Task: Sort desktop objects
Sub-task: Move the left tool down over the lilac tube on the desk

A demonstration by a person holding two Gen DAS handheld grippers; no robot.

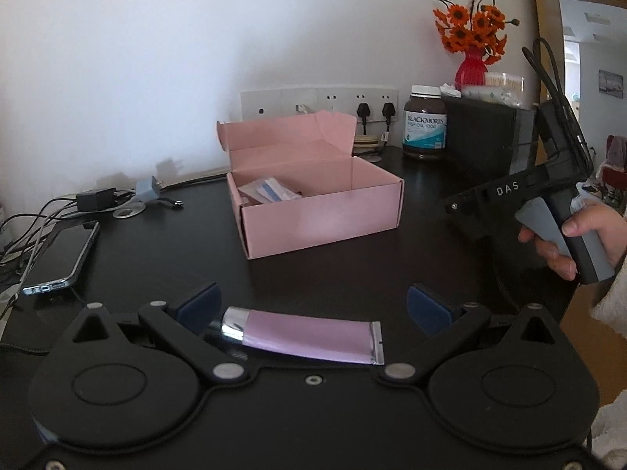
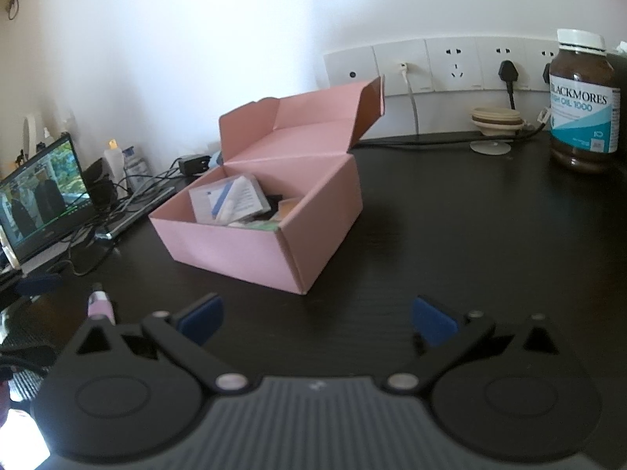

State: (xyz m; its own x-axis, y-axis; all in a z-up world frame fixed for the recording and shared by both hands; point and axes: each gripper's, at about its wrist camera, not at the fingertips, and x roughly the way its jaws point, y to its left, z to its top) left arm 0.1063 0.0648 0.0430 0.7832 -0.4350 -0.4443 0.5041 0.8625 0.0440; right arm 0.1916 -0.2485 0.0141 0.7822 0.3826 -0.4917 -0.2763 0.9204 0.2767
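We note left claw (image 1: pixel 311 307) spread wide astride pink tube (image 1: pixel 305 337) lying crosswise on table (image 1: pixel 431 258), near side of pink box (image 1: pixel 313 203) — lined up for pinch. Right claw (image 2: pixel 316 319) wide, empty — waiting.

In the right wrist view the lilac tube (image 2: pixel 101 305) is mostly hidden behind the right gripper's own black linkage; only its capped end is seen. In the left wrist view the tube's cap end is partly covered by the left blue pad (image 1: pixel 198 307). The contents of the pink box (image 1: pixel 313 211) are largely screened by its walls, and the print on the packets (image 2: pixel 227 199) inside cannot be read. The phone (image 1: pixel 58 258) is cut off by the left edge. The person's hand (image 1: pixel 580 243) is cut by the right edge.
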